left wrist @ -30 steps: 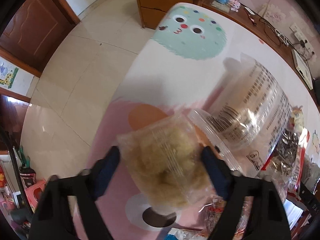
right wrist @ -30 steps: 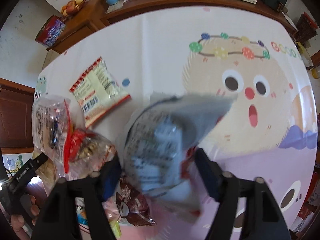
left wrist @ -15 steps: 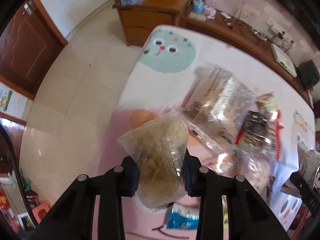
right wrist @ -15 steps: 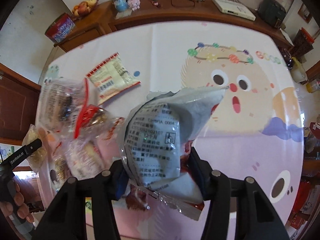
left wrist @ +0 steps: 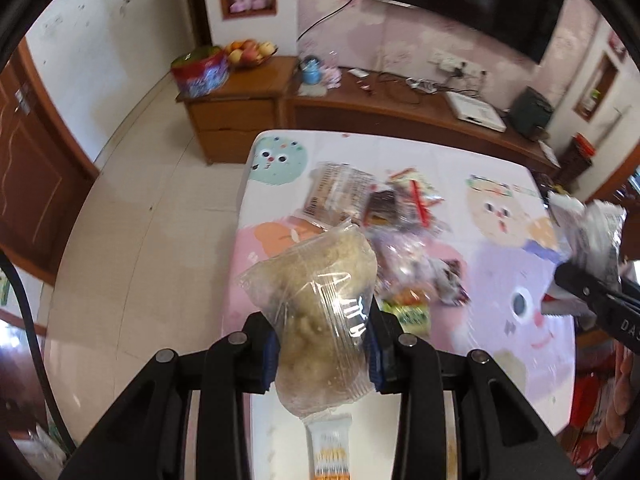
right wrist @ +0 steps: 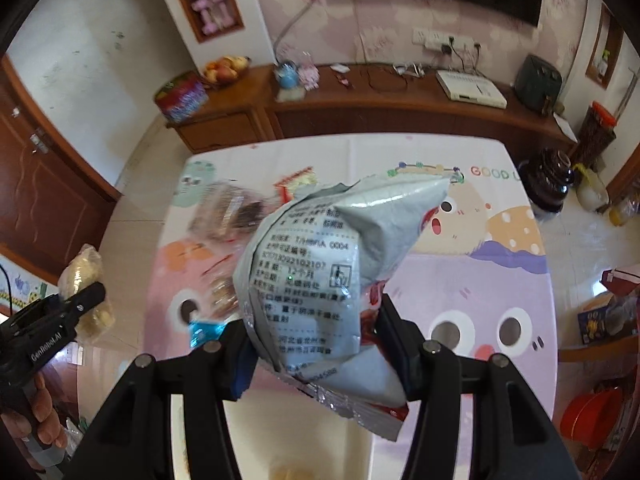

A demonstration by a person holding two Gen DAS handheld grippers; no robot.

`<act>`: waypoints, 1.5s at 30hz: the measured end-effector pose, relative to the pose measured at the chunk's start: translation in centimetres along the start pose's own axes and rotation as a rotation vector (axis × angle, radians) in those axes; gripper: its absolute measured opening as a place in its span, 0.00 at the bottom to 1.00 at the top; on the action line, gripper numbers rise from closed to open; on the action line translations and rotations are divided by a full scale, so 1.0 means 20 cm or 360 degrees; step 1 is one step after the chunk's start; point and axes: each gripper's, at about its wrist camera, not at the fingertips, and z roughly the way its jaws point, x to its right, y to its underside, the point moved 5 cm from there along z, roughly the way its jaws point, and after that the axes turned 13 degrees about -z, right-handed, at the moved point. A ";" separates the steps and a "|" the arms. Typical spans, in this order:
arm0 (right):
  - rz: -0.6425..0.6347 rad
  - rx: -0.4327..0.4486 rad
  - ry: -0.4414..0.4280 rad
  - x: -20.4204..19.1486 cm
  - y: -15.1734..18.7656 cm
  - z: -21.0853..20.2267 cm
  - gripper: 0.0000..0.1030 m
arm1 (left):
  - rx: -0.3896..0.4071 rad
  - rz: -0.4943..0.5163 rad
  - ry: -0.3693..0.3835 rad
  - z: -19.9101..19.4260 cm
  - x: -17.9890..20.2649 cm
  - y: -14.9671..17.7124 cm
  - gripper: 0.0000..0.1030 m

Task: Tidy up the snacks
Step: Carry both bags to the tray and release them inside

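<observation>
Now both packets (left wrist: 320,316) seemingly higher.

— What do we have lifted off the table (left wrist: 400,152)?

— Two packets. We see a clear packet (left wrist: 320,308) of pale, crumbly pieces, standing upright, pinched at its lower half. We also see a silver packet (right wrist: 320,276) with black print, crumpled and tilted, likewise clamped at its sides.

— And what lies below?

— We make out a blurred heap of snacks (left wrist: 384,220) near the table's left edge, towards the far left corner, and a white bar wrapper (left wrist: 330,452) at the near edge.
</observation>
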 end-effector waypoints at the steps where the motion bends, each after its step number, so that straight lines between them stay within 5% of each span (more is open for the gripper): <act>1: -0.0017 0.0018 0.0004 -0.02 0.00 -0.03 0.52 | 0.0004 0.0015 0.0015 -0.04 0.00 0.02 0.32; 15: -0.0123 0.0220 0.0039 -0.26 0.16 -0.48 0.53 | 0.0092 0.0086 0.0153 -0.44 -0.07 0.23 0.32; 25: -0.0207 0.0250 0.0011 -0.44 0.33 -0.54 0.53 | 0.0048 0.0119 0.0184 -0.45 -0.09 0.39 0.32; 33: -0.0248 0.0101 0.0035 -0.52 0.50 -0.40 0.53 | -0.0059 0.0260 0.0059 -0.31 -0.08 0.61 0.32; 45: -0.0182 -0.0143 0.0034 -0.55 0.69 -0.24 0.53 | -0.0308 0.0259 0.0022 -0.13 -0.12 0.82 0.32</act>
